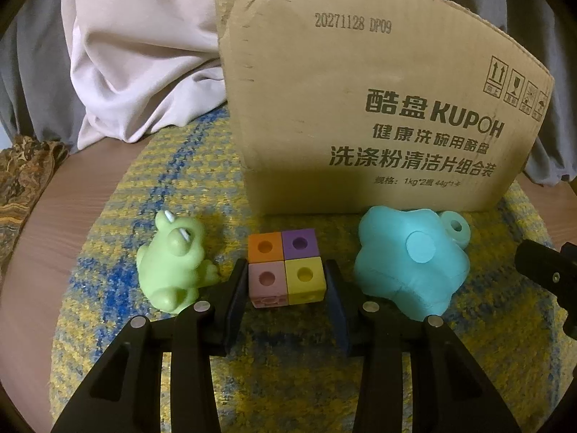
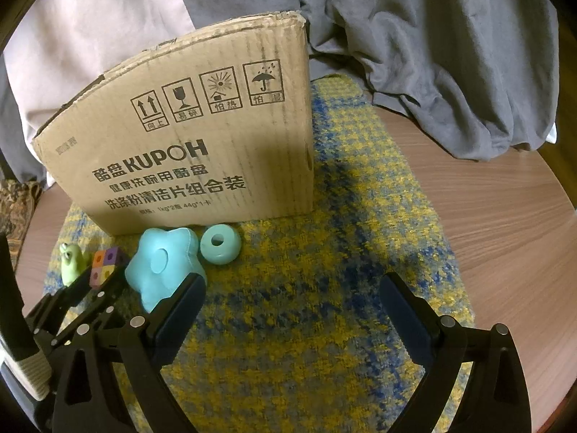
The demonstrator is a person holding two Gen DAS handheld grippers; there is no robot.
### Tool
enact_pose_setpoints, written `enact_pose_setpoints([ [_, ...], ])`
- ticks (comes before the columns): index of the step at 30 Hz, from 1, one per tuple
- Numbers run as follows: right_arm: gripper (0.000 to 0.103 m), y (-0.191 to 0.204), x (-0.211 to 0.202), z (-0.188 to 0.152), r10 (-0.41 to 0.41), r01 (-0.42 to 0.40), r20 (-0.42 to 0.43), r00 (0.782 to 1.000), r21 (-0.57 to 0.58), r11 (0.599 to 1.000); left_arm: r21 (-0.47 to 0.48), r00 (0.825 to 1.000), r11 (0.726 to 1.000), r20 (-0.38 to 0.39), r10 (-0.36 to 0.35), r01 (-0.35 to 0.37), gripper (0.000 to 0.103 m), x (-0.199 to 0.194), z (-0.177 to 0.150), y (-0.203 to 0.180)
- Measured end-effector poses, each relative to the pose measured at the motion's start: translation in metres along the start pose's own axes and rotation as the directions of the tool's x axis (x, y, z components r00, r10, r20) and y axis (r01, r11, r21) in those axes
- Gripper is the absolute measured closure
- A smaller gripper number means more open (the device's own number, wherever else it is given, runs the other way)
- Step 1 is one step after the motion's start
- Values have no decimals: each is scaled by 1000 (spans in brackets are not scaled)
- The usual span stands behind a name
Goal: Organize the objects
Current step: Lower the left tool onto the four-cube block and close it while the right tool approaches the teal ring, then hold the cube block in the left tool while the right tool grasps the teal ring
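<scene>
Yellow-blue mat (image 2: 324,324) on wooden table (image 2: 487,198): left gripper (image 1: 286,285) open around cube block (image 1: 285,267), pads not touching; right gripper (image 2: 288,296) open, empty, beside teal star (image 2: 162,267).

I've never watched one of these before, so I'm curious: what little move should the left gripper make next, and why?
Probably close the left gripper on the four-coloured block of small plastic cubes. Its fingers already sit either side of the block, open with slight gaps, so a squeeze should secure it before lifting it toward the brown cardboard box.
</scene>
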State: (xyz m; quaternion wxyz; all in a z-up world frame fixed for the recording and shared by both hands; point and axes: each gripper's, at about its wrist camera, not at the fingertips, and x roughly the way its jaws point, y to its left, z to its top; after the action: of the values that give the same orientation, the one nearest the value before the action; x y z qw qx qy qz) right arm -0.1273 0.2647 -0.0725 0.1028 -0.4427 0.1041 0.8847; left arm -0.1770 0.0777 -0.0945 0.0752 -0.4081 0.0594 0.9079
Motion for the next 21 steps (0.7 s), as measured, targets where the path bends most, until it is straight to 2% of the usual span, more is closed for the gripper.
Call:
enact_pose_setpoints([
  [11, 6, 10, 4, 11, 27, -27, -3, 1000, -16, 1000, -29, 999, 999, 44, 27, -26, 63, -29, -1, 12],
  [15, 11, 16, 13, 13, 35, -35, -27, 999, -14, 999, -30, 996, 999, 74, 42, -40, 63, -40, 1, 16],
  [21, 16, 24, 27, 13, 33, -35, -63, 997, -19, 999, -37, 996, 999, 75, 42, -39, 63, -40, 3, 24],
])
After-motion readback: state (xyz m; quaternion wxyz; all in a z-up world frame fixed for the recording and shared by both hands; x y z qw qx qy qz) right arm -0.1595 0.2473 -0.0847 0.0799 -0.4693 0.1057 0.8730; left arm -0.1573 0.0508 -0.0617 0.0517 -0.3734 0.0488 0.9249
